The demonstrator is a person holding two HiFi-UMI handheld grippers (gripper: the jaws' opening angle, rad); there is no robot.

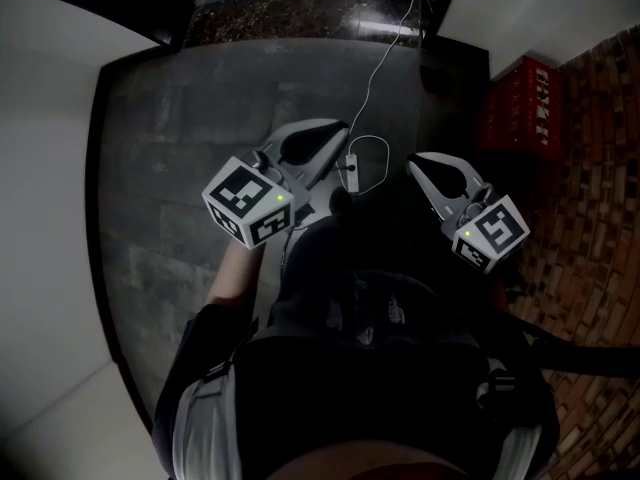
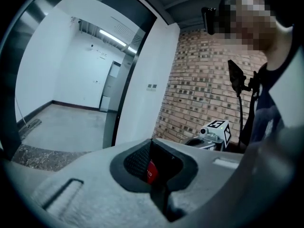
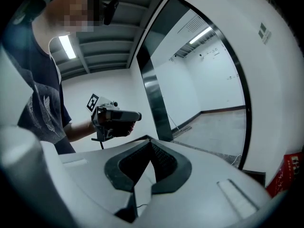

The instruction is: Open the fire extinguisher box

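The red fire extinguisher box [image 1: 527, 103] stands on the floor against the brick wall, at the right of the head view. Its corner also shows at the right gripper view's lower right edge [image 3: 289, 175]. My left gripper [image 1: 335, 128] is held level over the dark floor, jaws together and holding nothing. In the left gripper view [image 2: 152, 144] a red sliver [image 2: 151, 171] shows through the hollow behind its tips. My right gripper [image 1: 418, 161] is shut too, with nothing in it [image 3: 149, 139], left of and nearer to me than the box. Both grippers are apart from the box.
A brick wall [image 1: 600, 218] runs along the right. A thin white cable [image 1: 385, 58] crosses the floor to a small white device [image 1: 350, 173] between the grippers. A speckled stone threshold [image 1: 300, 13] and a dark door frame [image 3: 152, 89] lead to a lit white room [image 2: 71, 80].
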